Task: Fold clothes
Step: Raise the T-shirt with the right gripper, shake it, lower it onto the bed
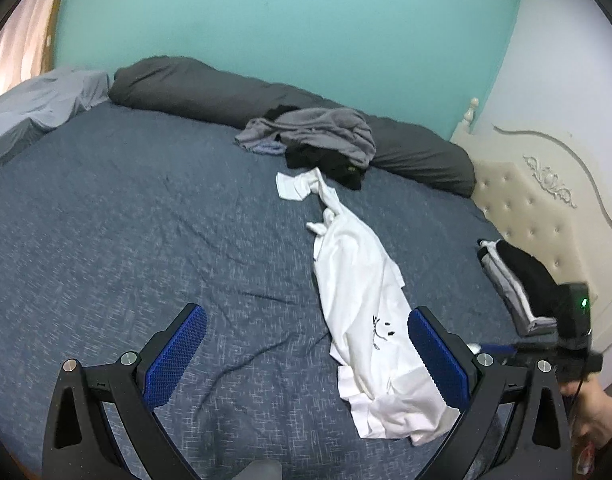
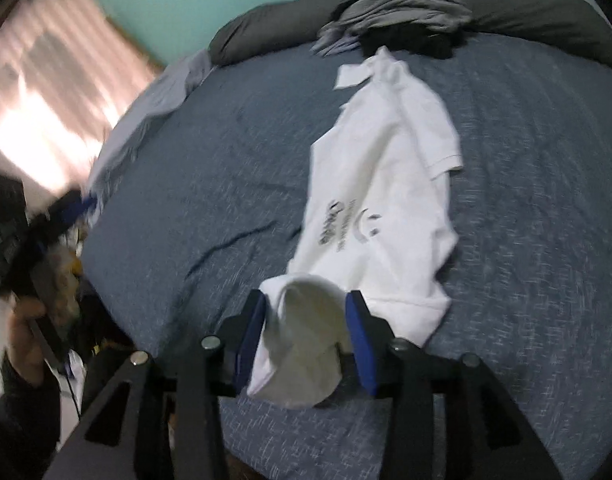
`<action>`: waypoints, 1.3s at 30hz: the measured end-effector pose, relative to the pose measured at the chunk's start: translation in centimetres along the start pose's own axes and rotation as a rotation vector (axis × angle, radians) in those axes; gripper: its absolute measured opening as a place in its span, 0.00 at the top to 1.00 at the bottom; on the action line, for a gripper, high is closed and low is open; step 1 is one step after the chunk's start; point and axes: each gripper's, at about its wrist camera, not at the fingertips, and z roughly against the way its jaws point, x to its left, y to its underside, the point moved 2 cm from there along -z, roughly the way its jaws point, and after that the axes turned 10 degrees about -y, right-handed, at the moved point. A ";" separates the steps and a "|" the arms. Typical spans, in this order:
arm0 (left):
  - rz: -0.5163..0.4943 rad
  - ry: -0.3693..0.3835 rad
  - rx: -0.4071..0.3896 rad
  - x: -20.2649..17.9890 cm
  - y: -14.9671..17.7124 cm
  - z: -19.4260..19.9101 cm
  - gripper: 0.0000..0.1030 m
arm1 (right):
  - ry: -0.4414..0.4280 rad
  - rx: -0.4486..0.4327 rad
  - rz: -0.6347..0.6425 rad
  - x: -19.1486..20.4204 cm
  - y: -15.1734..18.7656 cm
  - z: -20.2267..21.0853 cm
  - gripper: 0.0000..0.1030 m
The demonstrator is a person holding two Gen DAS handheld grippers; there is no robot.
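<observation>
Crumpled white cotton T-shirt [image 2: 385,184], frame centre, on blue bed [image 2: 186,184] — right tongs [image 2: 306,320] half-parted around its hem, left tongs [image 1: 306,354] wide, empty; best flattened before folding.

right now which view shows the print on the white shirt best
The right wrist view: the white shirt lies lengthwise ahead and its dark print faces the camera, though blurred. In the left wrist view the shirt is seen from the side, and only a few dark marks of the print show.
</observation>
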 end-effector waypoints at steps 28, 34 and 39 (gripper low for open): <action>-0.024 -0.030 0.065 1.0 0.9 -4.0 0.00 | 0.127 0.025 -0.304 -12.4 -2.2 -9.6 0.79; -0.036 -0.057 0.068 1.7 0.4 -4.0 0.00 | 0.138 -0.062 -0.191 -10.3 -4.3 -8.1 0.93; -0.027 -0.060 0.046 1.5 -0.6 -2.4 0.00 | 0.145 -0.196 -0.029 -5.8 -8.2 -2.8 0.93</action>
